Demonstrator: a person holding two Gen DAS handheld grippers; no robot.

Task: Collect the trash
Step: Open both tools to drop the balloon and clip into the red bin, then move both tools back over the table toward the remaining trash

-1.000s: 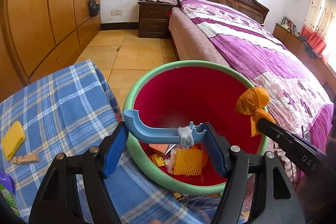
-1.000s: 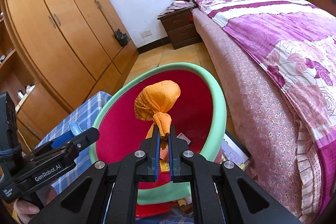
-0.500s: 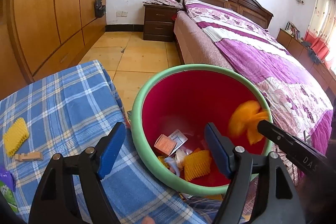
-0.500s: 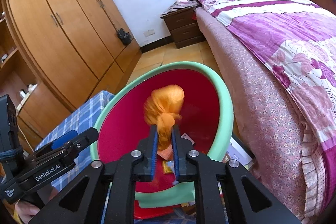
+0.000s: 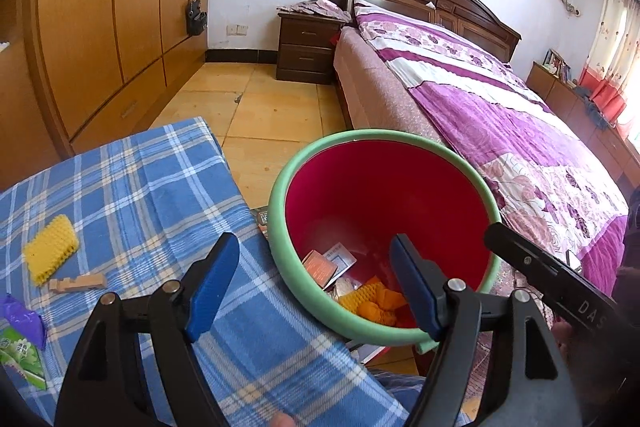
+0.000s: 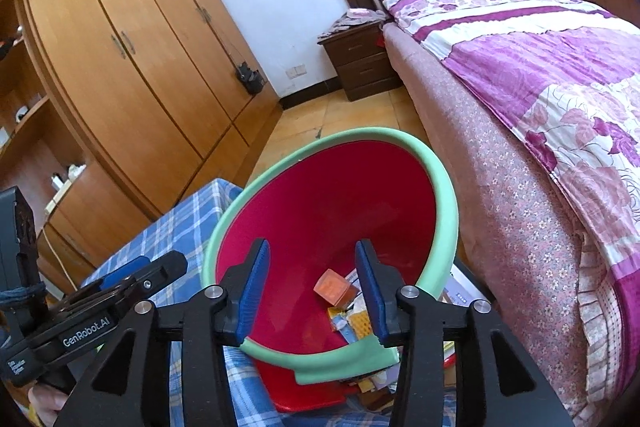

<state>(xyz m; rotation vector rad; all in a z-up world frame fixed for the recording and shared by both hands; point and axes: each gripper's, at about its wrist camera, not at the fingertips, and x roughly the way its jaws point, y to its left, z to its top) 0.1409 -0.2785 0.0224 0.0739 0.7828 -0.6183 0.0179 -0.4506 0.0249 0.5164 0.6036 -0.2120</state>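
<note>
We hold the right claw point(image 6: 310, 287) over the red bin point(image 6: 436, 167), jaws opening, empty; the left claw point(image 5: 316, 287) gapes empty, nearer the tabletop point(image 5: 132, 187) scraps.

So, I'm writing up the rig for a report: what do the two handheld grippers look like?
Both look alike: black plastic frames with triangular cut-outs and silver pivot bolts, ending in two flat blue finger pads. The left gripper shows white "GenRobot.AI" lettering on its side in the right wrist view; the right gripper shows white letters "DAS" in the left wrist view. Dark cord is wound round the left one's body.
</note>
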